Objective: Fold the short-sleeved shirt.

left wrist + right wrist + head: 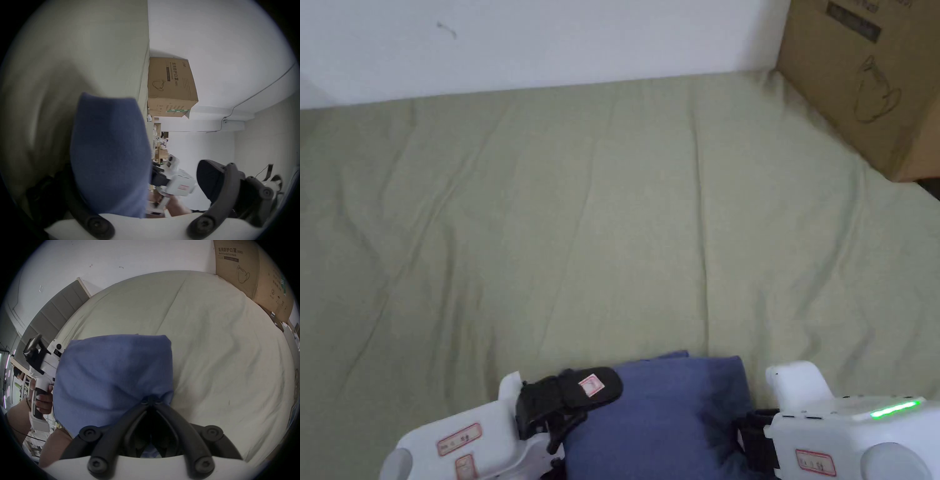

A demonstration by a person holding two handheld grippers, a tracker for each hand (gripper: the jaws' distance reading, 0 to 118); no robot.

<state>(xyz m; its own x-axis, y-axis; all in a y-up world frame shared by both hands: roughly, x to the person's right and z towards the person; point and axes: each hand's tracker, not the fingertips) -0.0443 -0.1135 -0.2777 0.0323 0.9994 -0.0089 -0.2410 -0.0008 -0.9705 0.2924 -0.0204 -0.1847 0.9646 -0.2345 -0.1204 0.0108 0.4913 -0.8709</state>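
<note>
The blue short-sleeved shirt is a folded bundle at the near edge of the green bed sheet. My right gripper holds its right edge. In the right gripper view, that gripper has its jaws shut on a pinch of the shirt. My left gripper is at the shirt's left side, turned sideways. In the left gripper view its jaws stand wide apart. The shirt hangs between them, and the right-hand jaw is well apart from the cloth. The other jaw is hidden in shadow behind the shirt.
A large cardboard box stands on the bed's far right corner against the white wall. A padded headboard runs along the left. The wrinkled sheet stretches open beyond the shirt.
</note>
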